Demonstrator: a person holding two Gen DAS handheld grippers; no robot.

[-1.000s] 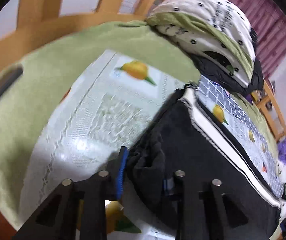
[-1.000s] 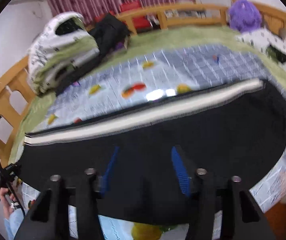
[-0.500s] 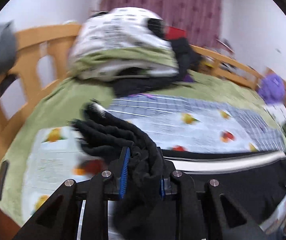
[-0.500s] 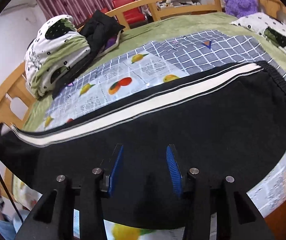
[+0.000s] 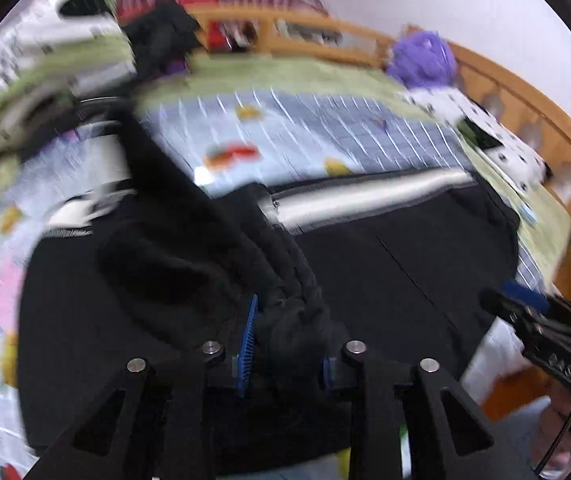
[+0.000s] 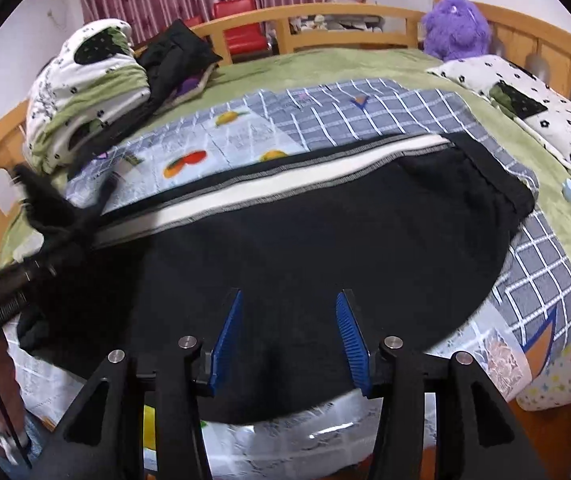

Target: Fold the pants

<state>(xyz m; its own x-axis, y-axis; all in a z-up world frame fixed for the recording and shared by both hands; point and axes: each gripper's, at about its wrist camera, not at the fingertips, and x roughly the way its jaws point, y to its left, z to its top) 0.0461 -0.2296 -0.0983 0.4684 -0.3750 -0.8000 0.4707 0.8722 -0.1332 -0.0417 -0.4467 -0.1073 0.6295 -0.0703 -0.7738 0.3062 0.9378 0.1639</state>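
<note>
We are folding the black pants (image 6: 305, 248), which are lying spread across the bed (image 6: 365, 68), with the waistband at about 2 o'clock in the right wrist view. Our left gripper (image 5: 285, 344) is clamping a bunched cuff end and holding it above the lower legs. Our right gripper (image 6: 289, 336) is hanging wide open above the fabric, holding nothing. The cloth is looking soft, thick and limp, so we are judging it will sag; thick hems and the waistband are the best places to pinch.
</note>
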